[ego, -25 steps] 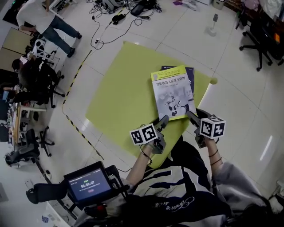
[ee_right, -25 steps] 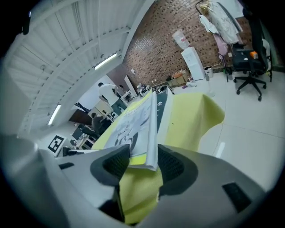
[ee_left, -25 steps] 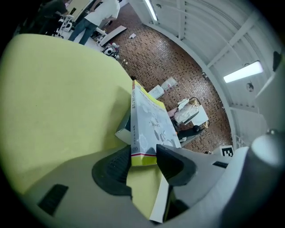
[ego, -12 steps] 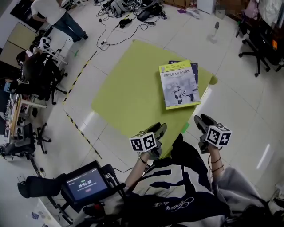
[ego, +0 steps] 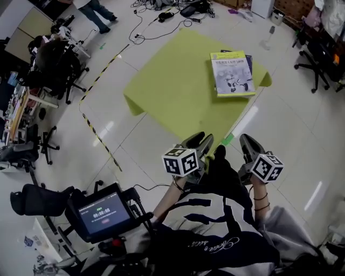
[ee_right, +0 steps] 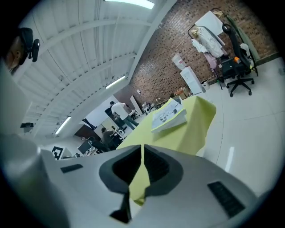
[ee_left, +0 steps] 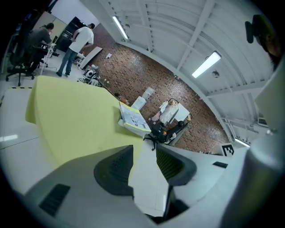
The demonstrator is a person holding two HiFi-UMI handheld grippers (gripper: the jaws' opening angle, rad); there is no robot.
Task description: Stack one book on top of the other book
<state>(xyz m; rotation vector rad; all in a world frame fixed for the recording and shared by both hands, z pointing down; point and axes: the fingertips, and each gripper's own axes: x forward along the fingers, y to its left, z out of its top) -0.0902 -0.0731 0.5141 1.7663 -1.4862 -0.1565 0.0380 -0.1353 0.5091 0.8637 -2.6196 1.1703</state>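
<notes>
Two books lie stacked at the far right corner of the yellow-green table (ego: 178, 81). A pale book with a green border (ego: 232, 74) sits on top, and the dark blue book (ego: 248, 58) shows only at its far edge. Both grippers hover off the table, close to the person's body. The left gripper (ego: 201, 141) is open and holds nothing. The right gripper (ego: 248, 143) is closing, its jaws almost together with nothing between them. The left gripper view has the top book (ee_left: 132, 119) far ahead of the left gripper (ee_left: 144, 153). Seen from the right gripper (ee_right: 142, 153), that book (ee_right: 168, 116) is equally distant.
Black-and-yellow tape (ego: 97, 81) runs across the floor left of the table. Cables (ego: 161, 16) lie beyond it. Office chairs stand at right (ego: 315, 59) and left (ego: 59, 64). A small screen (ego: 102, 214) is mounted low in front of the person.
Both grippers have drawn back from the stacked books toward the person and risen. The right jaws went from wide apart to nearly together. The books have stayed put.
</notes>
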